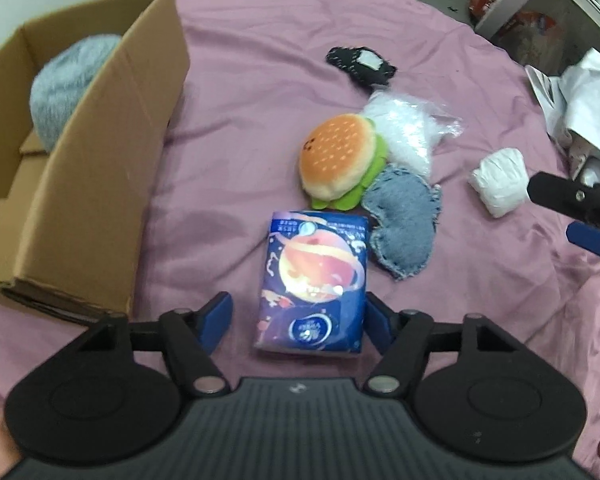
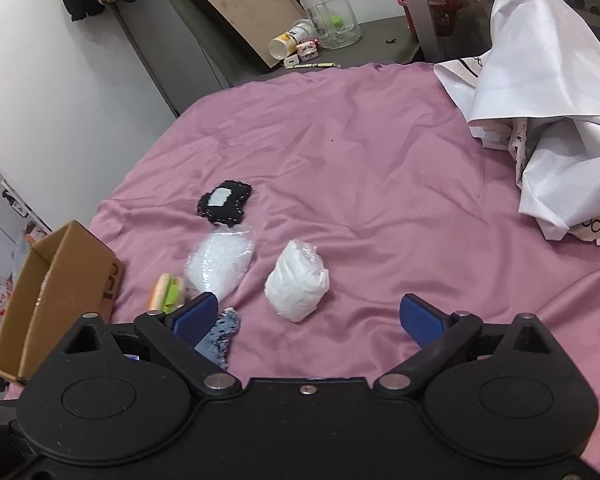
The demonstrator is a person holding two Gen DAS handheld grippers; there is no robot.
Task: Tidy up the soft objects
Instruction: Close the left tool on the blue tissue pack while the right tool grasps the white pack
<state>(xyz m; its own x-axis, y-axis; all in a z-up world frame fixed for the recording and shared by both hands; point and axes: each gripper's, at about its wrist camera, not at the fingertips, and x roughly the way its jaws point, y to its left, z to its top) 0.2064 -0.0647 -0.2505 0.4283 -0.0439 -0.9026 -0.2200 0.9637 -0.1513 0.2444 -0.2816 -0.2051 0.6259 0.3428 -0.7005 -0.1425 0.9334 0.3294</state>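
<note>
A blue tissue pack (image 1: 312,280) with a planet print lies on the pink sheet between the fingers of my left gripper (image 1: 298,322). The right pad is at the pack's edge and the left pad stands clear of it, so the gripper is open. Beyond the pack lie a burger plush (image 1: 342,160), a denim pouch (image 1: 404,224), a clear bag of white stuffing (image 1: 404,132) and a black patch (image 1: 360,64). My right gripper (image 2: 308,320) is open, with a white wrapped bundle (image 2: 298,284) just ahead between its fingertips and untouched. The cardboard box (image 1: 100,168) on the left holds a grey fluffy ball (image 1: 72,84).
The pink sheet (image 2: 380,160) covers the whole bed. A heap of white cloth (image 2: 540,120) lies at its right side. Behind the bed, a grey surface carries a clear jar (image 2: 330,16), a tipped cup and a flat box lid. The box's near flap (image 1: 60,304) is close to my left finger.
</note>
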